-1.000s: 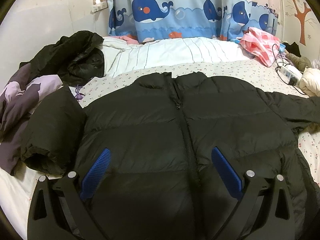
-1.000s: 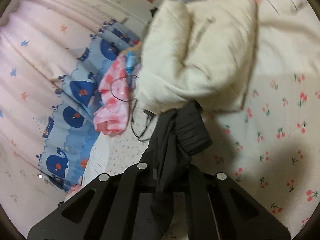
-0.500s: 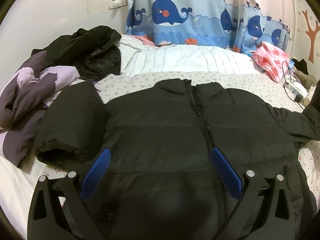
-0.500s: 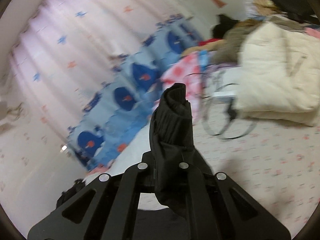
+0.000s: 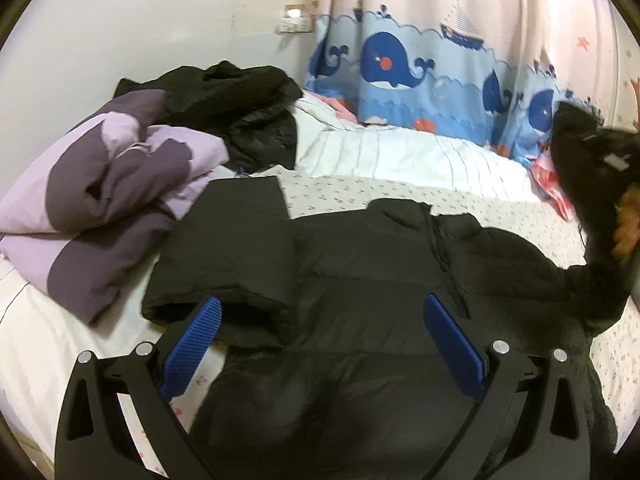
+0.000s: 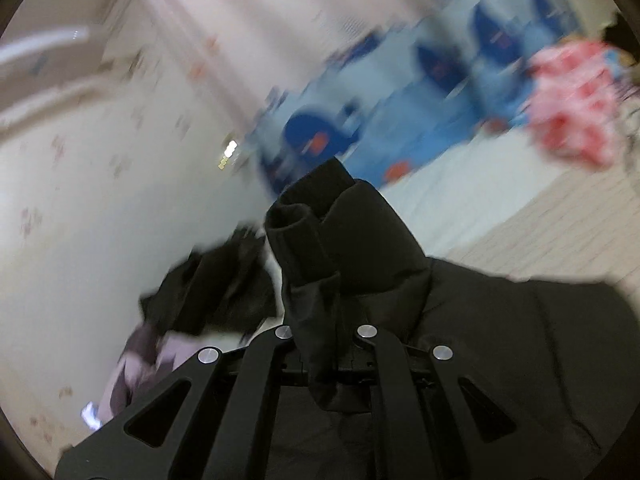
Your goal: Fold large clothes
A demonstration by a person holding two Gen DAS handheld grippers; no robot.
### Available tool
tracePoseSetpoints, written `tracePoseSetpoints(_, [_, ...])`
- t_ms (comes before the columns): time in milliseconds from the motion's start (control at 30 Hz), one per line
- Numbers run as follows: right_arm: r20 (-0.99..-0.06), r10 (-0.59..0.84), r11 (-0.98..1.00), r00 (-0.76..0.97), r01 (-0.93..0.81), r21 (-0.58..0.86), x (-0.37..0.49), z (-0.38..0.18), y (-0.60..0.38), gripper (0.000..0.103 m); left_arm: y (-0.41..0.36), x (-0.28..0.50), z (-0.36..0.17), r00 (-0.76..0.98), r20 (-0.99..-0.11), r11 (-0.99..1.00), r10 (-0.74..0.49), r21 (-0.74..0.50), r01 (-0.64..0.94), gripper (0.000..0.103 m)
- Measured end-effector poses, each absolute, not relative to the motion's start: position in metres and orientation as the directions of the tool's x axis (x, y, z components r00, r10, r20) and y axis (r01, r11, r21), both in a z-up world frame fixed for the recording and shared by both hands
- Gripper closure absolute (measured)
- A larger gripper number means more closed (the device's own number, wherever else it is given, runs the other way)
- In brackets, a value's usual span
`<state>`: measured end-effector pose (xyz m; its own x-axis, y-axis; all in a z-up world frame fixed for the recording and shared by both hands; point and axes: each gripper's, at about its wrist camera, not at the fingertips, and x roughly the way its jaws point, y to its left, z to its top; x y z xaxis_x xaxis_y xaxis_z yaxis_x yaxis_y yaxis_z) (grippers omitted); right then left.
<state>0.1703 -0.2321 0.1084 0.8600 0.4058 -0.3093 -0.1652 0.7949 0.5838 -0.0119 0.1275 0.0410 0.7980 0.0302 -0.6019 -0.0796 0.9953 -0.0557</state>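
Black puffer jacket [image 5: 380,280] lies flat on bed [image 5: 400,160], w/ one sleeve folded over its body, below whale curtain [image 5: 400,64]. Left gripper [image 5: 320,336] hovers over jacket hem, fingers wide apart, empty. Right gripper [image 6: 326,356] clamps jacket's other sleeve cuff [image 6: 304,232], lifted above jacket.

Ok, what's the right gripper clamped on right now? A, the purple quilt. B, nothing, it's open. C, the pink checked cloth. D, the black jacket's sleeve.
D: the right gripper is shut on the sleeve of the black jacket, its cuff sticking up past the fingers.
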Motion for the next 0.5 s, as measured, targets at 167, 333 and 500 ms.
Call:
tracePoseSetpoints(167, [-0.419, 0.517, 0.77, 0.746, -0.193, 0.608, 0.204, 0.031, -0.106, 0.1, 0.149, -0.016, 0.043, 0.801, -0.598, 0.991, 0.047, -0.075, -0.114, 0.006])
tracePoseSetpoints(333, [-0.59, 0.603, 0.765, 0.538, -0.178, 0.619, 0.221, -0.05, -0.027, 0.095, 0.172, -0.019, 0.044, 0.799, -0.599, 0.982, 0.051, -0.118, -0.15, 0.006])
tracePoseSetpoints(500, [-0.624, 0.658, 0.748, 0.421, -0.275, 0.604, 0.217, -0.056, -0.002, 0.088, 0.185, -0.017, 0.043, 0.794, -0.608, 0.969, -0.001, -0.197, -0.15, 0.006])
